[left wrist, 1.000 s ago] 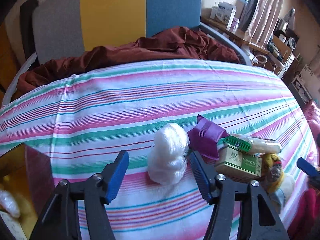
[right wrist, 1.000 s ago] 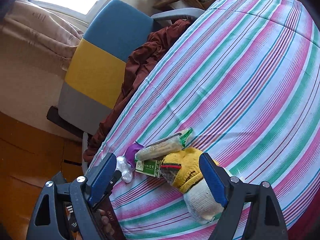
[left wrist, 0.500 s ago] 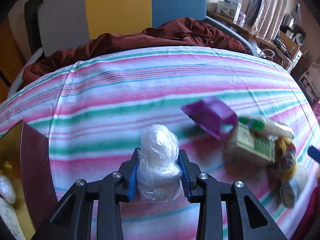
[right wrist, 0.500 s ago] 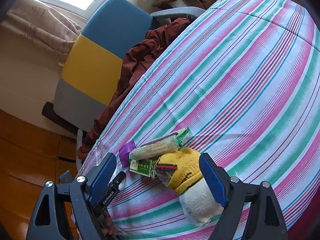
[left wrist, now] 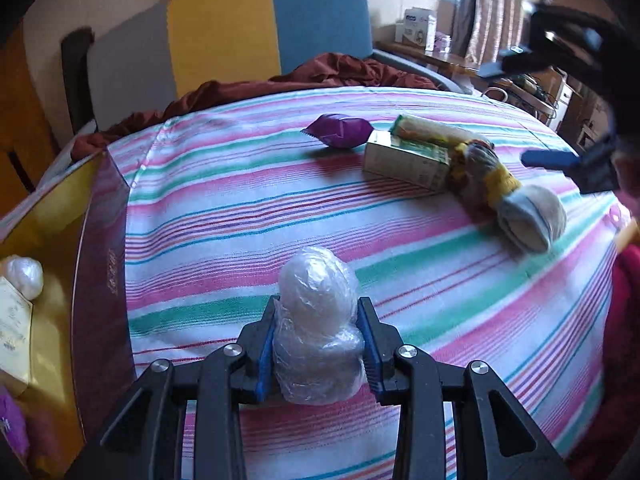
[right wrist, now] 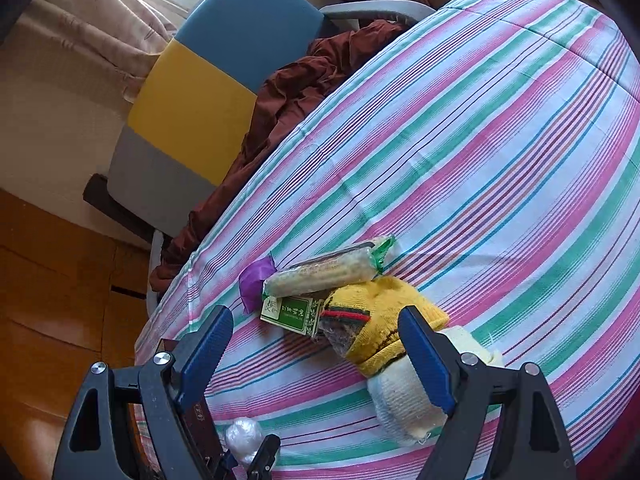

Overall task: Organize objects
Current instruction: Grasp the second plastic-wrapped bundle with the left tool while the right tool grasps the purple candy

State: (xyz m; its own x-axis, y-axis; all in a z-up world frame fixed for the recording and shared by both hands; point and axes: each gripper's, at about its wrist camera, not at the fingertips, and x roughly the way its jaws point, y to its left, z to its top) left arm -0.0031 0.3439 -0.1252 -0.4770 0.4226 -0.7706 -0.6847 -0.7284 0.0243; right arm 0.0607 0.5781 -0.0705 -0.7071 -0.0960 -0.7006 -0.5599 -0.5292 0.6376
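Wrapped bundle [left wrist: 316, 320] is clamped by left gripper [left wrist: 318, 346], right gripper [right wrist: 316, 354] held open; box [left wrist: 100, 280] at left part-filled, pile [left wrist: 440, 160] upper right unsorted.

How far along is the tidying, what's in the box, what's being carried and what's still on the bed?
Done: the box at the bed's edge already holds a white wrapped ball and a pale carton. In hand: the left tool is shut on a plastic-wrapped bundle. Left: the purple packet, green carton, long snack pack and knitted sock remain on the striped cover; the right tool is open near them.
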